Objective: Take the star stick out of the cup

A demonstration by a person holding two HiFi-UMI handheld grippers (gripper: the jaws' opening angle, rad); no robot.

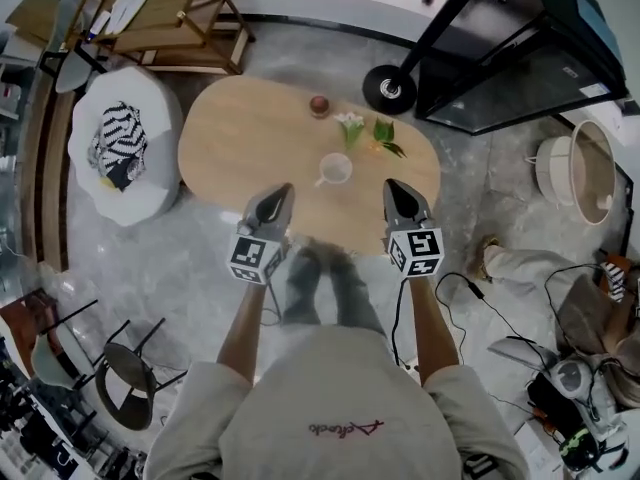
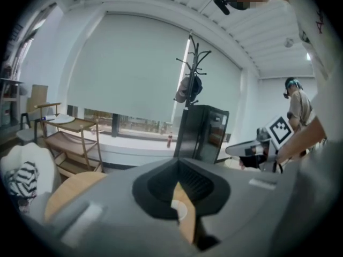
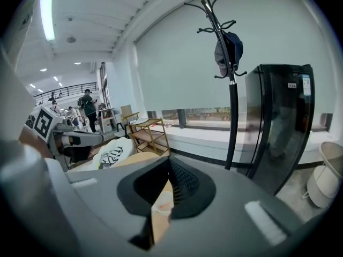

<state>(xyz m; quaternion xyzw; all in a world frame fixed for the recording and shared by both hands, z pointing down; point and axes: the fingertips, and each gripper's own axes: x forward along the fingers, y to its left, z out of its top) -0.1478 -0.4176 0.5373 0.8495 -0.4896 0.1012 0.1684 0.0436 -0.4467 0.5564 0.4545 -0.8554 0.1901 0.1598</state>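
**Tool state.** The left gripper [image 1: 278, 198] and the right gripper [image 1: 398, 193] are both clenched and hold nothing. In each gripper's own view the jaws meet at the tip. Both hang over the near edge of the oval table [image 1: 240, 138], lower centre of the frame.

**Task item.** The white cup [image 1: 334, 170] stands on the table between and just beyond the two tips, touched by neither. The star stick is not resolved from above and is presumed to be in the cup.

**Risks.**
- The jaws must part before any grasp. If they advance while still clenched, they would likely push or tip the cup.
- The cup is unsteadied, so a pull on the stick at a slant could drag it along or topple it.
- Leaves [image 1: 385, 133] and a small red item [image 1: 319, 105] lie beyond the cup and could be knocked.

**View comparison.**
- Only the head view shows the layout and both tools together.
- The right gripper view shows the cup [image 3: 161, 214] through the jaw slit, with a faint orange streak [image 3: 165, 206], possibly the stick.
- The left gripper view shows only the cup's rim [image 2: 178, 210], and the right gripper at middle right.
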